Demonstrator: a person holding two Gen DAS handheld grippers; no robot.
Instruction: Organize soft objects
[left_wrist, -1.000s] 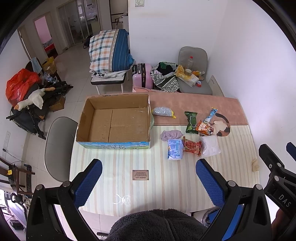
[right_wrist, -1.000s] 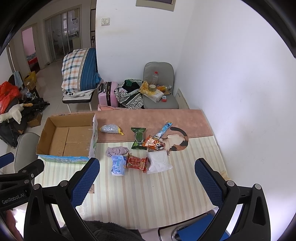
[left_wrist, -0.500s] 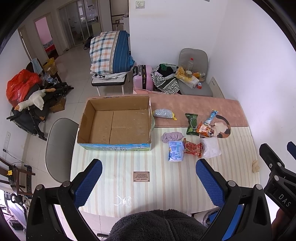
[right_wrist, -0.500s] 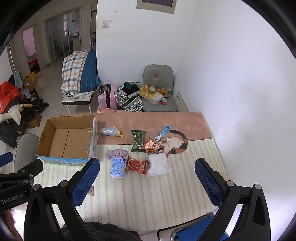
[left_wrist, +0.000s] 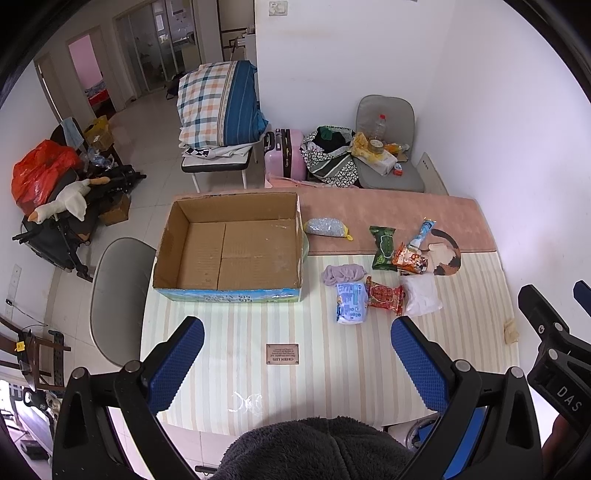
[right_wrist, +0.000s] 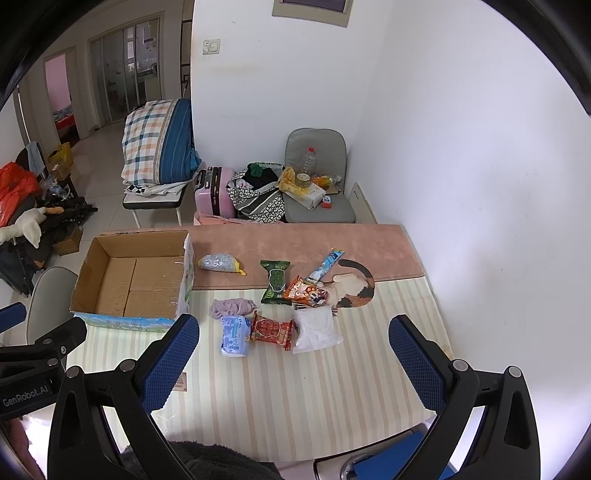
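An empty cardboard box (left_wrist: 229, 247) (right_wrist: 136, 277) sits on the left of the striped table (left_wrist: 314, 376). To its right lie soft packs: a grey glitter pouch (left_wrist: 325, 227), a lilac cloth (left_wrist: 343, 274) (right_wrist: 231, 307), a blue-white pack (left_wrist: 350, 303) (right_wrist: 233, 335), a red snack bag (left_wrist: 384, 296) (right_wrist: 271, 328), a white pouch (left_wrist: 421, 301) (right_wrist: 316, 330), a green packet (left_wrist: 383, 243) (right_wrist: 275, 282), an orange bag (left_wrist: 410, 258) and a blue tube (left_wrist: 421, 232). My left gripper (left_wrist: 295, 354) and right gripper (right_wrist: 293, 354) hover high over the near edge, both open and holding nothing.
A grey chair (left_wrist: 118, 295) stands left of the table. Beyond the far edge are a pink suitcase (left_wrist: 284, 155), bags, and a loaded grey chair (left_wrist: 388, 147). A white wall (right_wrist: 480, 184) borders the right side. A small brown label (left_wrist: 282, 353) lies on the mat.
Both cameras have drifted slightly back and up; the table items sit a little lower in view. Nothing was grasped or moved.
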